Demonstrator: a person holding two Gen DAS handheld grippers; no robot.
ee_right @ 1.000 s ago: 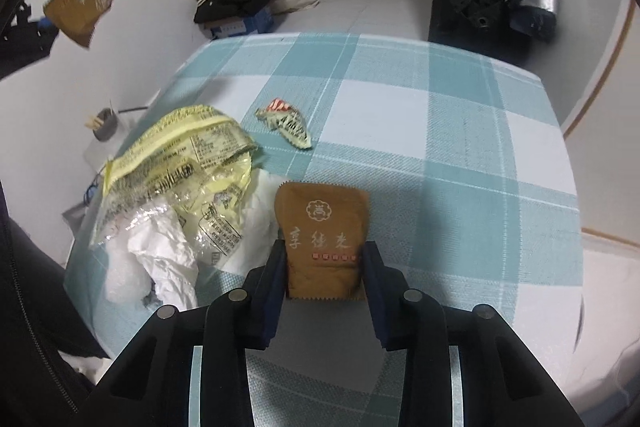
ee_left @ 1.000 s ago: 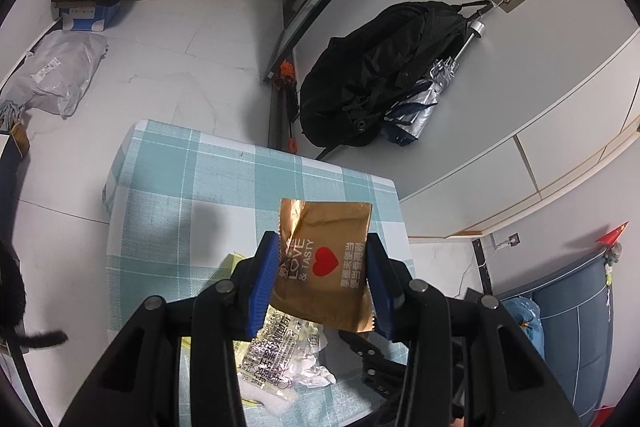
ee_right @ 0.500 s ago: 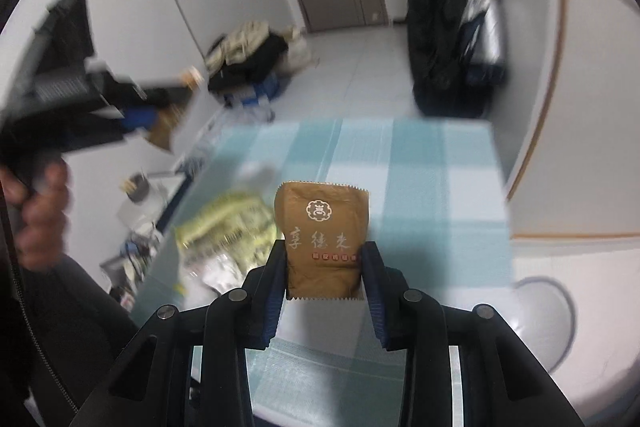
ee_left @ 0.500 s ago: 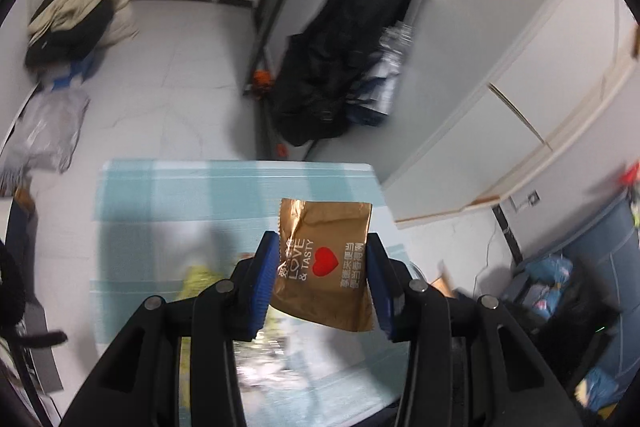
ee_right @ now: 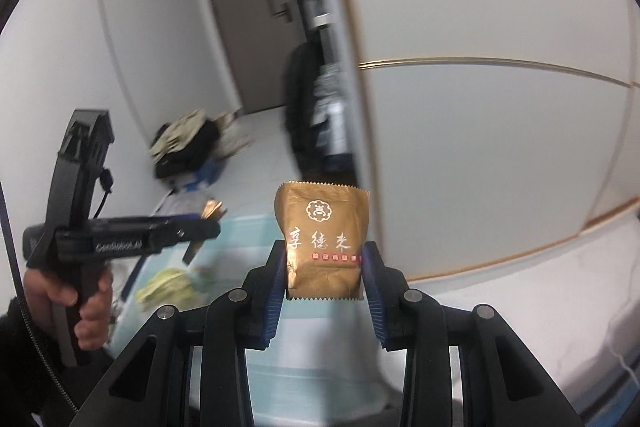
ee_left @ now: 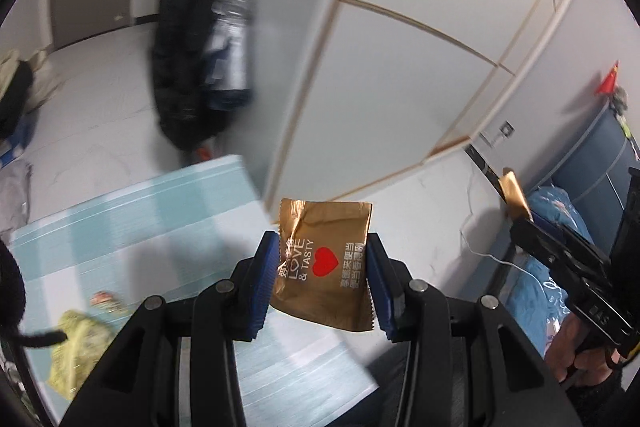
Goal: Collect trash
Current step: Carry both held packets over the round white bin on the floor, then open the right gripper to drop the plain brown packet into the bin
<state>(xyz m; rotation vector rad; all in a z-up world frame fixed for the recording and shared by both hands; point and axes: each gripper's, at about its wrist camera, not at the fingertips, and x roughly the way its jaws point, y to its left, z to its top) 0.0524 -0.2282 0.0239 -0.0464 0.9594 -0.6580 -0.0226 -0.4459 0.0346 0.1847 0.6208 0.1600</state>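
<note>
- My left gripper (ee_left: 322,281) has its ribbed blue pads clamped on a gold sachet (ee_left: 324,263): a crinkled, glossy foil square with a red heart, white print and zigzag-cut edges, tilted a little, its lower corner hanging past the right pad.
- My right gripper (ee_right: 324,277) pinches a tan sachet (ee_right: 322,239) upright between its pads: a smoother foil, puffed near the top, with serrated top and bottom edges, a white round emblem and white characters.
- Both sachets are up in the air, above the table (ee_left: 132,223), which wears a teal-and-white checked cloth.
- The left view alone shows what lies on the cloth: a crumpled yellow wrapper (ee_left: 78,355) near the left edge and a small reddish scrap (ee_left: 106,301) just beside it, both blurred.
- That view also catches my right gripper from the side at far right, black, with the tan sachet poking up edge-on.
- The right view shows my left hand (ee_right: 82,301) on the black handle, the gold sachet seen as a thin glint at its tip, and a blurred yellow wrapper below.
</note>
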